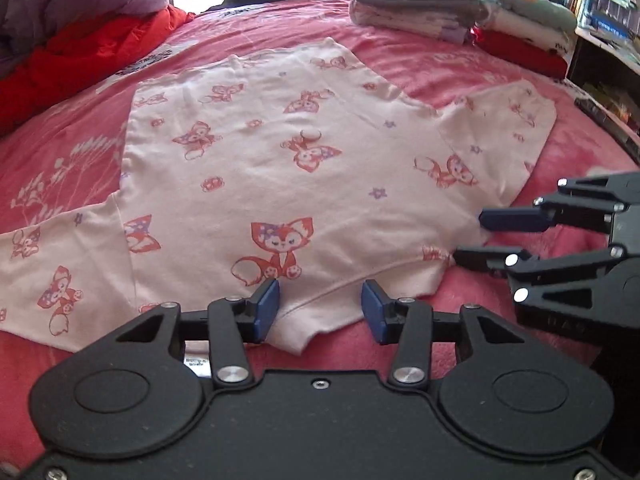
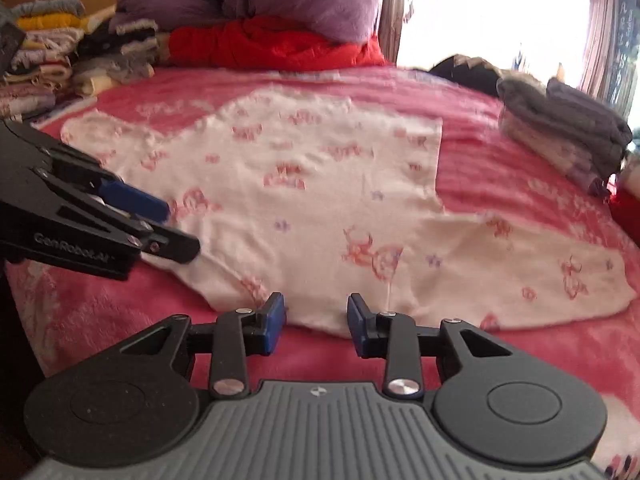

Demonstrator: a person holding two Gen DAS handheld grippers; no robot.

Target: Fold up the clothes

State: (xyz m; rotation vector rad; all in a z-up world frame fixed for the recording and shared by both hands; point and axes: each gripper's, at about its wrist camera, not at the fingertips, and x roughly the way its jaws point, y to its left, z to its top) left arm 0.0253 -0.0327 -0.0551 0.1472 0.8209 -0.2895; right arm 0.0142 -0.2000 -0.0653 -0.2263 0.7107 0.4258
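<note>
pink fox-print top flat on bed, both claws half open at near hem, left claw and right claw gripping nothing

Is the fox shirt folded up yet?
No, spread out. The pink fox-print shirt lies flat on the red bedspread, both sleeves stretched out sideways, no layer folded over.

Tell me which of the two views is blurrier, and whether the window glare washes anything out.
The right wrist view is blurrier: the shirt print smears and the bedspread looks soft. The left wrist view is sharp on the shirt's foxes. The window is blown out white in the right view; the left view shows only a bright strip at the top. Both bend at the edges.
</note>
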